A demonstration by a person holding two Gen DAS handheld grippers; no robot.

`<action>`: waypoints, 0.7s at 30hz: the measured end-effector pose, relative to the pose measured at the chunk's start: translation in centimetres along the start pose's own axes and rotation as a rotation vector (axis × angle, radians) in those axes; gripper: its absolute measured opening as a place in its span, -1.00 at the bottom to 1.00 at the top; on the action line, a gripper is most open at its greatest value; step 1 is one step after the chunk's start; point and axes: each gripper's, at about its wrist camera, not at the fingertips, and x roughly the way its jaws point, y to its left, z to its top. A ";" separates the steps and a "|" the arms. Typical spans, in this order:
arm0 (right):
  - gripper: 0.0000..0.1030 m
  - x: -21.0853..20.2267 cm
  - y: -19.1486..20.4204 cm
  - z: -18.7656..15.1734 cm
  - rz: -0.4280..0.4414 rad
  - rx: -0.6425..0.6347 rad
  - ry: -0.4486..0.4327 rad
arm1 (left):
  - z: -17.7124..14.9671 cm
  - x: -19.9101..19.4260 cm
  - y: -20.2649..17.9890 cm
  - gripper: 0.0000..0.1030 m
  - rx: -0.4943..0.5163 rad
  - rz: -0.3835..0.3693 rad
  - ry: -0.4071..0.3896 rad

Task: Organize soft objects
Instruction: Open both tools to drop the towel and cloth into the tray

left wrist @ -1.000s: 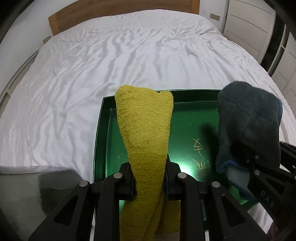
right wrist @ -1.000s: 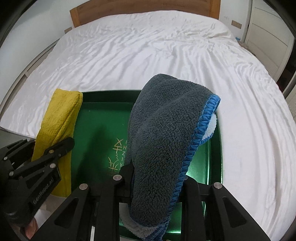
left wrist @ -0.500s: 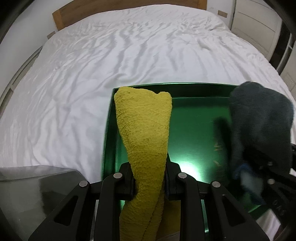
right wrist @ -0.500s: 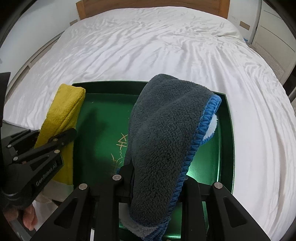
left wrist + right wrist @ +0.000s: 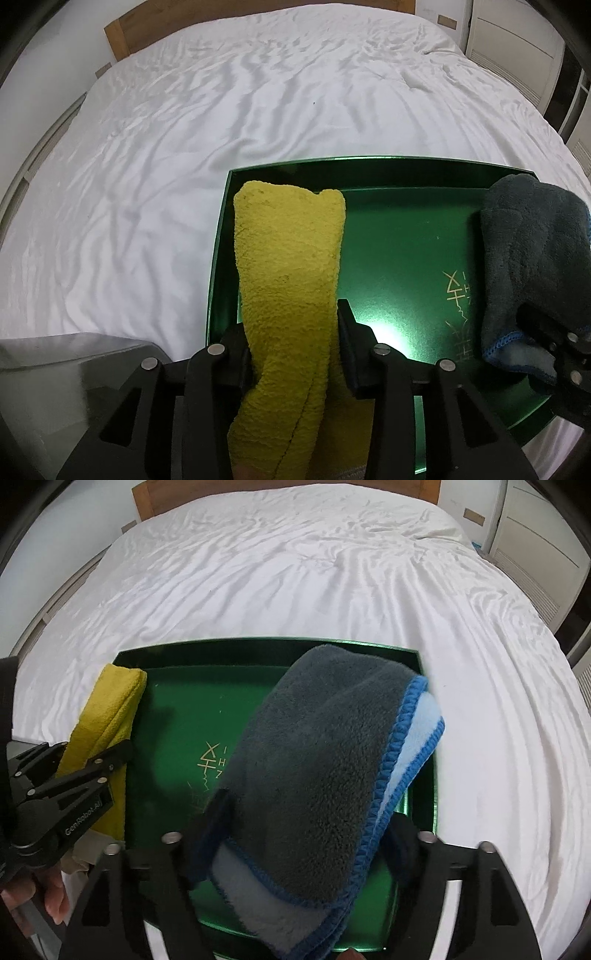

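Green tray on the bed is my landmark. My left gripper is opening, its jaws loosening around the yellow towel along the tray's left side. My right gripper is opening too, the grey towel lying slack between its spread jaws at the tray's right. Either towel could slump over the rim as I let go.

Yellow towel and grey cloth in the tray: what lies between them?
Only bare green tray floor with gold lettering separates the yellow towel from the grey cloth; the right wrist view shows it best.
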 end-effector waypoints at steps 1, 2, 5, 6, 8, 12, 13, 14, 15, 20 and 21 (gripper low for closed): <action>0.59 -0.1 0.0 -0.1 0.004 0.002 -0.005 | 0.0 -0.1 0.0 -0.33 0.001 0.000 -0.005; 0.64 -0.4 0.1 0.0 0.009 0.000 -0.012 | 0.0 -0.4 0.0 -0.27 -0.001 0.003 -0.011; 0.70 -0.9 0.2 -0.2 0.004 0.000 -0.027 | 0.1 -1.0 0.1 -0.18 0.000 0.013 -0.035; 0.70 -1.1 0.2 -0.2 0.001 0.000 -0.030 | 0.1 -1.2 0.0 -0.18 0.002 0.015 -0.041; 0.71 -1.6 0.2 -0.4 -0.005 0.000 -0.040 | 0.2 -1.8 0.1 -0.18 0.001 0.020 -0.056; 0.74 -3.1 0.4 -0.7 -0.017 -0.004 -0.071 | 0.4 -3.2 -0.3 -0.18 0.012 0.035 -0.091; 0.76 -3.6 0.5 -0.8 -0.025 -0.004 -0.082 | 0.3 -3.8 -0.4 -0.18 0.015 0.029 -0.099; 0.83 -4.2 0.5 -1.0 -0.033 -0.004 -0.093 | 0.1 -4.2 -0.5 -0.17 0.018 0.024 -0.105; 0.94 -4.8 0.4 -1.2 -0.036 -0.003 -0.106 | -0.1 -5.0 -0.8 -0.16 0.023 0.013 -0.116; 0.99 -9.3 -0.1 -3.5 -0.055 0.030 -0.164 | -1.8 -9.1 -1.8 -0.07 0.033 -0.076 -0.152; 0.99 -10.1 -0.3 -4.1 -0.064 0.037 -0.171 | -2.4 -10.3 -1.9 -0.05 0.029 -0.103 -0.159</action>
